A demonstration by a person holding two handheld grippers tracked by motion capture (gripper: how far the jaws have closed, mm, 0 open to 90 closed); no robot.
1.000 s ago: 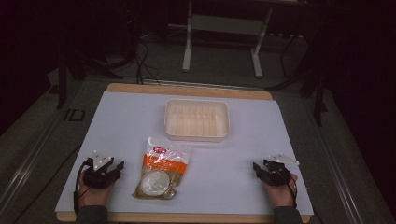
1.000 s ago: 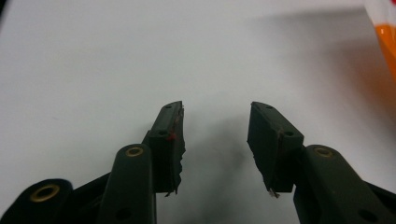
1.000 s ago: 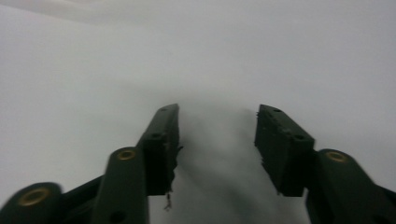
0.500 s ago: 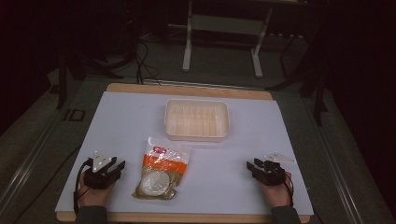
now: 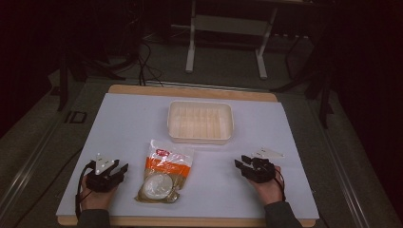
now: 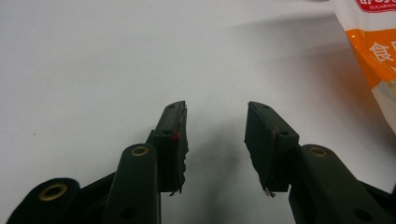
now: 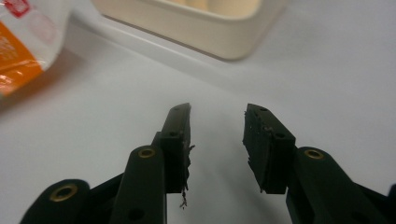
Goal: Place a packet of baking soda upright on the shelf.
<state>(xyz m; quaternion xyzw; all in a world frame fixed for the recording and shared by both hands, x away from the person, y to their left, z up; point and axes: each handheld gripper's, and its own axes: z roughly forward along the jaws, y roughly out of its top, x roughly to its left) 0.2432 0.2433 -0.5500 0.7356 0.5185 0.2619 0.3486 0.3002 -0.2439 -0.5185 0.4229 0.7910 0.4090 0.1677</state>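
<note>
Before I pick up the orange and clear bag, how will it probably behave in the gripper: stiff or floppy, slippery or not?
The bag looks like thin glossy film lying flat on the table, so it will probably sag and may slip between the jaws. A round white item shows through near its bottom end, so the weight likely sits there; gripped at the top, that end would probably hang down.

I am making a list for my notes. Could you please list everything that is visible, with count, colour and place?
Shallow rectangular plastic tray: one, cream, centre of the table, far side of the bag.
Clear plastic food bag with orange label: one, orange, white and clear, lying flat, near side, between the grippers.
Table with white top and wooden edge: one, white and tan, under everything.
Metal stand legs: two, grey, on the floor beyond the table.
Left gripper: one, black, near left corner, open, holding nothing.
Right gripper: one, black, near right, open, holding nothing.
</note>
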